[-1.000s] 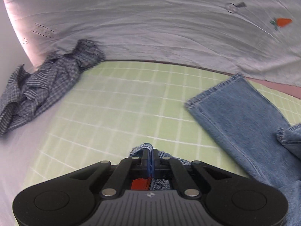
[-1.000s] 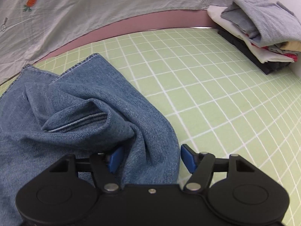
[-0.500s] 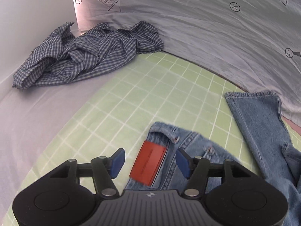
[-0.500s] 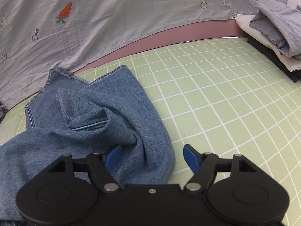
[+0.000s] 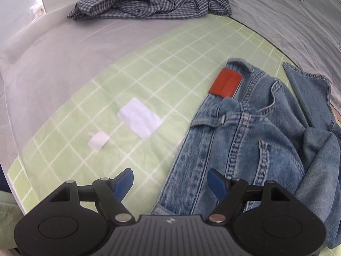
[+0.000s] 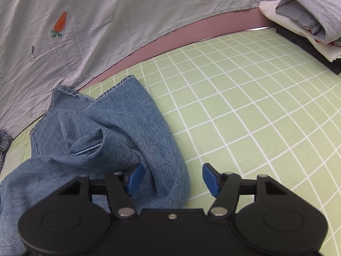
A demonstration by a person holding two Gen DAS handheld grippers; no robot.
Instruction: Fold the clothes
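Blue jeans (image 5: 251, 140) lie crumpled on the green grid mat (image 5: 132, 85), waistband with a red patch (image 5: 226, 82) toward the far side. My left gripper (image 5: 170, 181) is open just above the jeans' near edge, holding nothing. In the right wrist view the same jeans (image 6: 102, 132) are bunched at the left, with a leg hem reaching the mat's far edge. My right gripper (image 6: 170, 178) is open; a fold of denim lies between its blue fingertips, and they do not clamp it.
A crumpled checked shirt (image 5: 153, 2) lies at the far left on the grey sheet (image 5: 53, 59). A stack of folded clothes (image 6: 307, 17) sits at the far right. A carrot-print sheet (image 6: 106, 21) covers the back. Two pale patches (image 5: 138, 117) mark the mat (image 6: 255, 111).
My left gripper let go of the jeans' waistband, opened, and pulled back and up, so more of the jeans shows. My right gripper stayed open and drew back slightly.
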